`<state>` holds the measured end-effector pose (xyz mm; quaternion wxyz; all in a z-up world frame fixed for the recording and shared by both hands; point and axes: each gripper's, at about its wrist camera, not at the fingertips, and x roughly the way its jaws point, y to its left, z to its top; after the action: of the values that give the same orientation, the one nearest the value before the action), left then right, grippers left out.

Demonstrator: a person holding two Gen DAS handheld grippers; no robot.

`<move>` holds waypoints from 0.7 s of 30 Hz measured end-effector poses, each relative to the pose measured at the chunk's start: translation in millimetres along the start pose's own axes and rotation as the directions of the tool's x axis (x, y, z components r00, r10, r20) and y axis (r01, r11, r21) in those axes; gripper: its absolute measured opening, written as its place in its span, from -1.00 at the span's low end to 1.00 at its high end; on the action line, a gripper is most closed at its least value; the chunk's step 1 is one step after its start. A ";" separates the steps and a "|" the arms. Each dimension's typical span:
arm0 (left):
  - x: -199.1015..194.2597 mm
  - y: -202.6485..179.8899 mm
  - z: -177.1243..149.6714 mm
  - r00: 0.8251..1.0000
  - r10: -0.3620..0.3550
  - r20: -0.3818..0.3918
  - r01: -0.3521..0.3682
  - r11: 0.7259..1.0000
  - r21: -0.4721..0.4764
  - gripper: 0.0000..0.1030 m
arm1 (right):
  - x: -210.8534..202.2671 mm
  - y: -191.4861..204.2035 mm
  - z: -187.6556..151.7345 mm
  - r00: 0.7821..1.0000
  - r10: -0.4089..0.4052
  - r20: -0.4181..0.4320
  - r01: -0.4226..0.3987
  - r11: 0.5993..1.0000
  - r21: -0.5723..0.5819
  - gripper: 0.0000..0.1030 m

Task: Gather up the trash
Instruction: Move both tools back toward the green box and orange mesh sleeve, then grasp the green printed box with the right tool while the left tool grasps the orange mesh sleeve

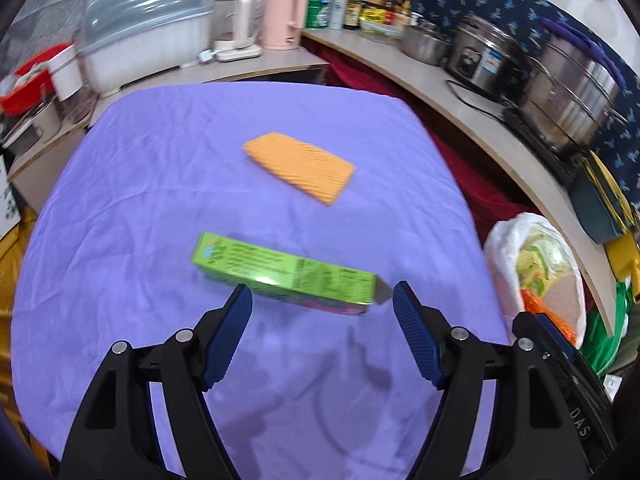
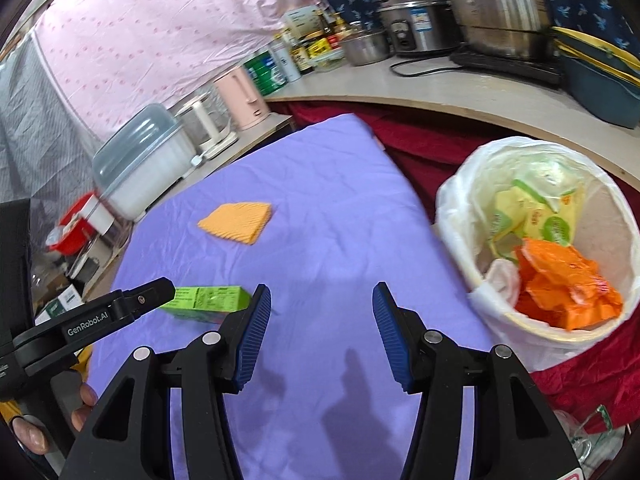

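A green carton box (image 1: 286,276) lies flat on the purple tablecloth (image 1: 160,208), just beyond my left gripper (image 1: 322,294), which is open and empty with its fingertips either side of the box's near edge. The box also shows in the right wrist view (image 2: 208,300). An orange folded cloth (image 1: 300,166) lies farther back on the table; it also shows in the right wrist view (image 2: 238,222). My right gripper (image 2: 320,296) is open and empty over the cloth, left of a white-lined trash bin (image 2: 468,204) holding orange and yellow-green wrappers.
The bin also shows at the right of the left wrist view (image 1: 500,248). Counters behind and to the right carry a pink kettle (image 1: 282,16), a covered dish rack (image 1: 140,36), bottles, a rice cooker (image 1: 488,60) and steel pots (image 1: 576,96). A red cloth (image 2: 420,144) lies under the bin.
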<state>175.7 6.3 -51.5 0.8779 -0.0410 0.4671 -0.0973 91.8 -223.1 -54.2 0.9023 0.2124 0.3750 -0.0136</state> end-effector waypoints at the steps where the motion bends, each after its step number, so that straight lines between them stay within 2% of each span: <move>1: 0.7 6.9 -0.7 1.000 0.010 -0.004 -0.010 1.000 -0.013 0.34 | 4.6 6.5 -0.6 1.000 0.010 -0.008 -0.010 1.000 -0.011 0.00; 5: 5.0 38.5 -4.6 0.999 0.040 -0.030 -0.042 0.996 -0.075 0.34 | 19.6 22.6 -1.5 0.999 0.040 -0.033 -0.042 0.999 -0.034 0.00; 12: 12.0 71.1 -8.8 0.995 0.086 -0.054 -0.091 0.991 -0.101 0.34 | 51.6 54.6 6.8 0.990 0.111 -0.081 -0.119 0.989 -0.091 0.00; 19: 38.9 99.4 2.4 0.986 0.137 -0.091 -0.148 0.979 -0.139 0.34 | 104.0 86.2 11.7 0.971 0.154 -0.182 -0.190 0.961 -0.202 0.05; 21: 50.1 103.4 4.8 0.985 0.138 -0.107 -0.153 0.978 -0.144 0.34 | 118.9 88.9 12.1 0.959 0.178 -0.222 -0.224 0.953 -0.205 0.05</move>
<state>220.6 96.8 -106.4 0.8533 -0.0684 0.5169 0.0011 201.7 -131.0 -94.5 0.8748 0.1451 0.4394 0.1432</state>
